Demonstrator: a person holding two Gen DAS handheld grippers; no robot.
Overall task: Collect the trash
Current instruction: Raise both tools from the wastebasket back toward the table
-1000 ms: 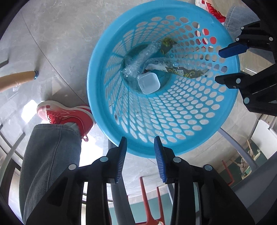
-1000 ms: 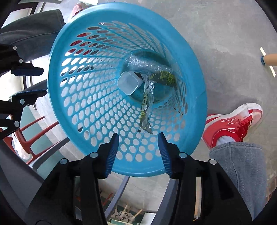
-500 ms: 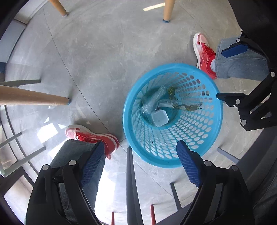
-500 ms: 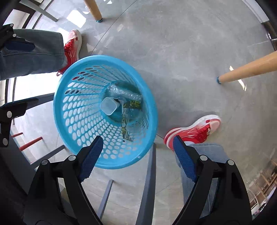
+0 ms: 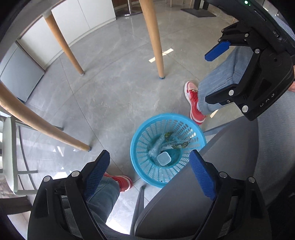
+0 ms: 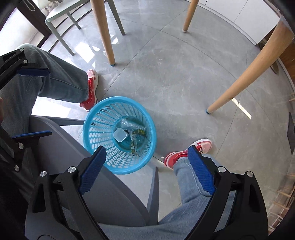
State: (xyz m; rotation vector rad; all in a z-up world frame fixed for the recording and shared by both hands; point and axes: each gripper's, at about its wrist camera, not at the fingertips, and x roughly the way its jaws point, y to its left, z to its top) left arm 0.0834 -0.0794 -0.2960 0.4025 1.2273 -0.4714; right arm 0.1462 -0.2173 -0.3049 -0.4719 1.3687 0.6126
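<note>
A blue perforated trash basket (image 5: 142, 166) stands on the grey floor; it also shows in the right wrist view (image 6: 99, 133). Inside lie a clear crushed bottle (image 5: 156, 146), a small square white cup (image 5: 163, 159) and a green printed wrapper (image 5: 179, 145). The same cup (image 6: 119, 134), bottle (image 6: 131, 125) and wrapper (image 6: 135, 142) show in the right wrist view. My left gripper (image 5: 150, 171) is open and empty, high above the basket. My right gripper (image 6: 147, 166) is open and empty, also well above it. The right gripper (image 5: 217, 49) shows at upper right in the left wrist view.
A dark grey chair seat (image 5: 212, 184) sits beside the basket. The person's red shoes (image 6: 186, 153) and jeans flank the basket. Wooden table legs (image 5: 154, 37) stand beyond. A pale green chair (image 6: 73, 13) is at the far left.
Both grippers have risen far above the basket and opened wide. The basket now looks much smaller. The trash inside has not moved.
</note>
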